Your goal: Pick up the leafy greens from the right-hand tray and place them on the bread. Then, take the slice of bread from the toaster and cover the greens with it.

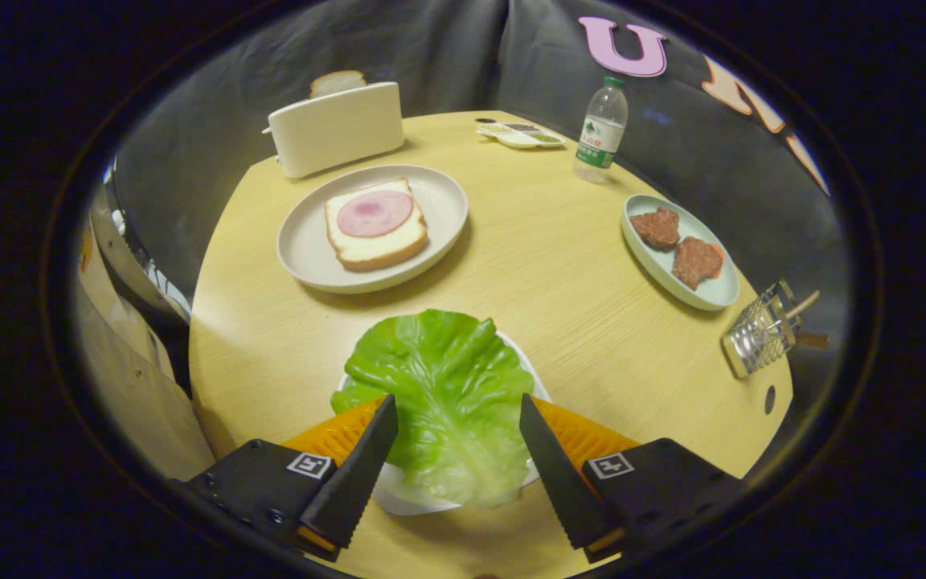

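1. Gripper view: my gripper (458, 414) is spread wide, its two fingers standing on either side of the leafy greens (447, 398) and pressing on nothing.
2. These greens, one broad lettuce leaf, lie on a small white tray (399, 497) directly between and just ahead of my fingers; the leaf hangs over the tray's near rim.
3. Beyond the greens, on the round wooden table (543, 265), sits a pale plate (302, 249) bearing a slice of bread (374, 241) with a round pink slice of ham (374, 213) on top.
4. Behind that plate stands a white toaster (336, 129), with a second slice of bread (338, 82) sticking up out of its slot.
5. Off to the right of the bread plate, an oval dish (656, 269) holds two brown patties (676, 245).
6. Farther back stand a water bottle (601, 129) and, beside it, a small divided dish (521, 135).
7. A wire holder (760, 334) rests near the table's right edge.
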